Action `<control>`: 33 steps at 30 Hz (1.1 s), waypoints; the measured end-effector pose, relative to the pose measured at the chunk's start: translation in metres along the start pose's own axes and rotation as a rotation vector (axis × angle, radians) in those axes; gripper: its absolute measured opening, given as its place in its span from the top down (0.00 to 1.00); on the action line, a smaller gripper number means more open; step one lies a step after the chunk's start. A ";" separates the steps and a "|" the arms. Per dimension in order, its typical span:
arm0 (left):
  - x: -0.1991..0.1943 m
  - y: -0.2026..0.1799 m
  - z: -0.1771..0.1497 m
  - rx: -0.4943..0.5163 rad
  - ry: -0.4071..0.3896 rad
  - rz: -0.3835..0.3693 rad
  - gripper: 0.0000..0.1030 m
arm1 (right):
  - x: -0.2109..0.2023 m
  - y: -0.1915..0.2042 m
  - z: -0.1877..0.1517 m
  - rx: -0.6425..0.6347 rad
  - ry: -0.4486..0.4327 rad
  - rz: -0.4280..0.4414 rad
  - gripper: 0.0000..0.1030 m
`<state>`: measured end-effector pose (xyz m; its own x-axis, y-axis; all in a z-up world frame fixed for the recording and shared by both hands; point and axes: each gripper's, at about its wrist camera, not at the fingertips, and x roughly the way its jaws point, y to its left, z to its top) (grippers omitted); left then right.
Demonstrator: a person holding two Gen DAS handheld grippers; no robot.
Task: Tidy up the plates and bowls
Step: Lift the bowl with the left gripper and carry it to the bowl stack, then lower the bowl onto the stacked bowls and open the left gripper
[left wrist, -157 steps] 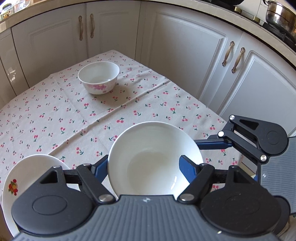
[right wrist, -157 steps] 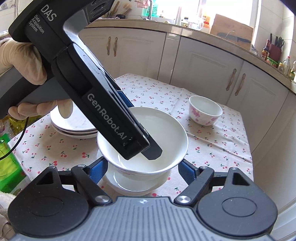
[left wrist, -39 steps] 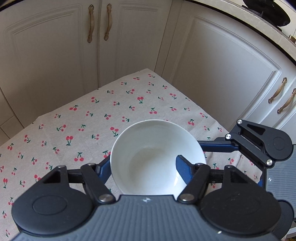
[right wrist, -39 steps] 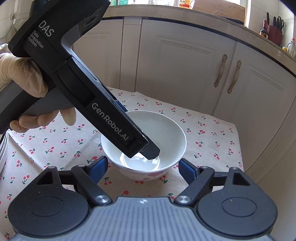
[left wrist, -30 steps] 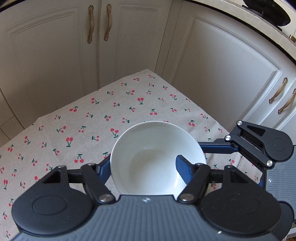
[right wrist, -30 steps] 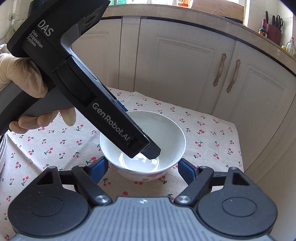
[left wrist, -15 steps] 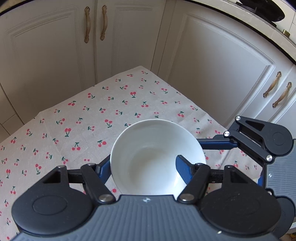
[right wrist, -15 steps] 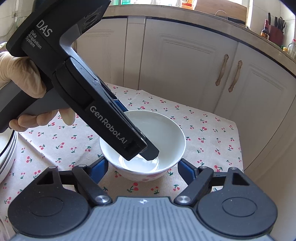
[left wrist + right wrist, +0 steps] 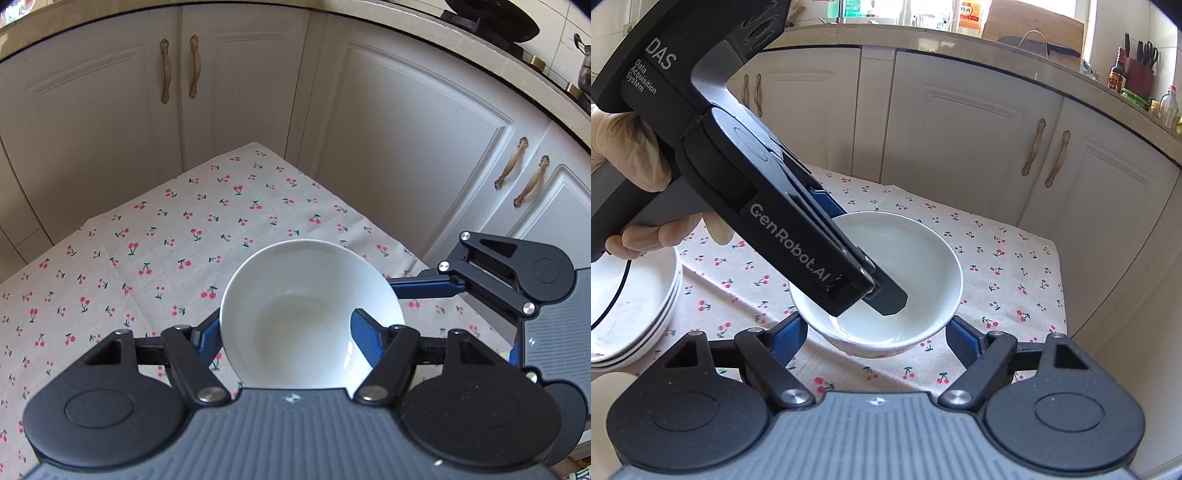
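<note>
A white bowl (image 9: 295,306) with pink flowers low on its outside hangs a little above the cherry-print tablecloth (image 9: 166,240). My left gripper (image 9: 286,336) is shut on it: one finger reaches inside the bowl, the other sits outside its rim. In the right wrist view the left gripper (image 9: 857,251) comes in from the upper left, held by a gloved hand (image 9: 624,155). My right gripper (image 9: 877,339) is shut on the same bowl (image 9: 916,258), its blue fingers (image 9: 790,336) pressing low on both sides. One right finger (image 9: 424,286) shows in the left wrist view.
A stack of white plates (image 9: 635,306) lies on the cloth at the left of the right wrist view. White cabinet doors (image 9: 406,147) stand close behind the table's far edges. The cloth beyond the bowl is bare.
Both grippers have risen and drawn back together with the bowl between them. More cloth shows beyond the bowl, and the plate stack has come into the right wrist view.
</note>
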<state>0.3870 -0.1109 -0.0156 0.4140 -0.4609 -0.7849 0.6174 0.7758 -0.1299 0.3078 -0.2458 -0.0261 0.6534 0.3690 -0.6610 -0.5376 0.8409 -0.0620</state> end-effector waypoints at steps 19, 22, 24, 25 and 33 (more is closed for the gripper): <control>-0.082 -0.057 -0.052 -0.009 -0.023 0.005 0.31 | -0.087 0.060 -0.024 -0.047 0.002 0.034 0.17; -0.089 -0.064 -0.060 -0.009 -0.026 0.015 0.31 | -0.094 0.066 -0.028 -0.051 -0.005 0.040 0.17; -0.094 -0.067 -0.066 -0.016 -0.028 0.014 0.31 | -0.099 0.069 -0.029 -0.047 -0.005 0.046 0.17; -0.095 -0.068 -0.068 -0.021 -0.030 0.012 0.31 | -0.100 0.070 -0.030 -0.046 -0.004 0.049 0.17; -0.103 -0.074 -0.084 -0.029 -0.029 0.003 0.31 | -0.110 0.082 -0.037 -0.052 -0.002 0.057 0.17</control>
<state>0.2427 -0.0846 0.0245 0.4349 -0.4709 -0.7675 0.5969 0.7889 -0.1458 0.1725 -0.2319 0.0138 0.6216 0.4168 -0.6633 -0.6011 0.7968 -0.0626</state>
